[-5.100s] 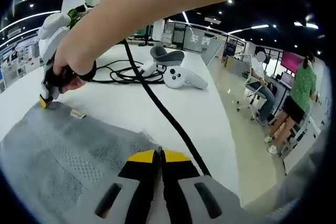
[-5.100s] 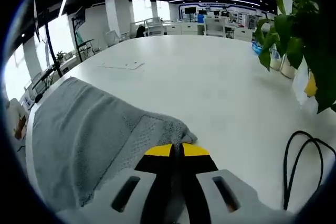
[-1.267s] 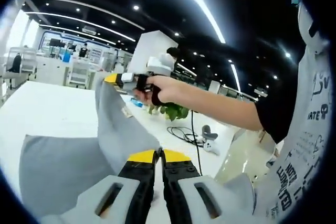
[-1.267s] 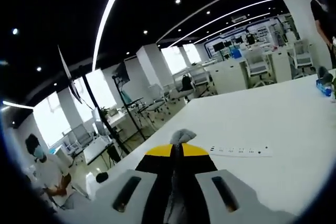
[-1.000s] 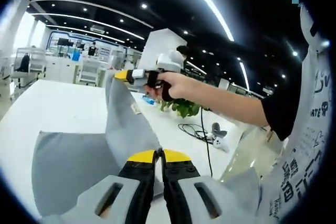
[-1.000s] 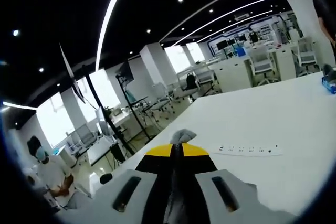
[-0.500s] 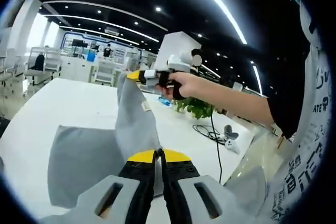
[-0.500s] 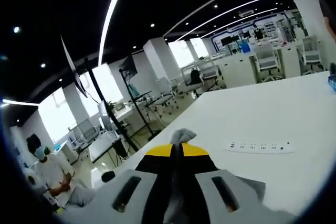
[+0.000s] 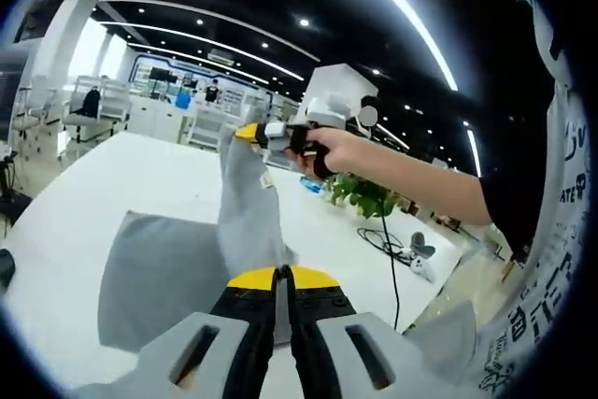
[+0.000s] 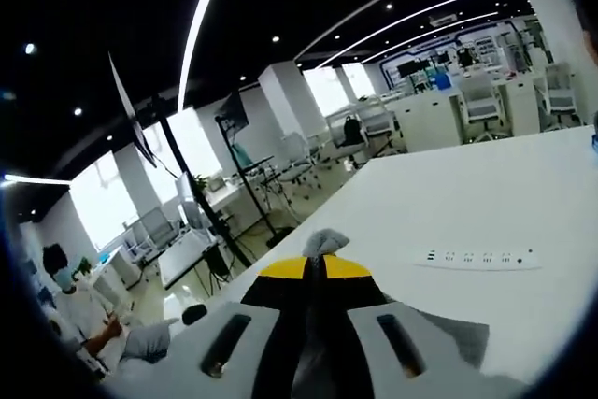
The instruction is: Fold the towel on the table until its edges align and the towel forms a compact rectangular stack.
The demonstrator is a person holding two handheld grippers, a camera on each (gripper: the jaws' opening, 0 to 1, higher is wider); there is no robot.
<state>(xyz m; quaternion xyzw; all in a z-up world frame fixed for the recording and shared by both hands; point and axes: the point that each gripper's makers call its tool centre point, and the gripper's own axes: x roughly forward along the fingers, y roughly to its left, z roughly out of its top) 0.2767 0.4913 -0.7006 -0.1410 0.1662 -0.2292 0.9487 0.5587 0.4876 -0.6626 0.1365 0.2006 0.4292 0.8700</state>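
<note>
Left gripper view: the left gripper has its yellow-tipped jaws pressed together on the near edge of the grey towel, though the pinch itself is hidden behind the tips. One half of the towel lies flat on the white table; the other rises from the jaws up to the right gripper, held in a person's hand and nipping the far corner. The lifted edge runs steeply upward and away, and a small label hangs from it. A potted plant and a black cable lie beyond, small and blurred.

Right gripper view: the right gripper is clamped on a tuft of towel that pokes up between the tips; the rest of the cloth is hidden below the jaws except for a grey patch at lower right. A white power strip lies on the table.
</note>
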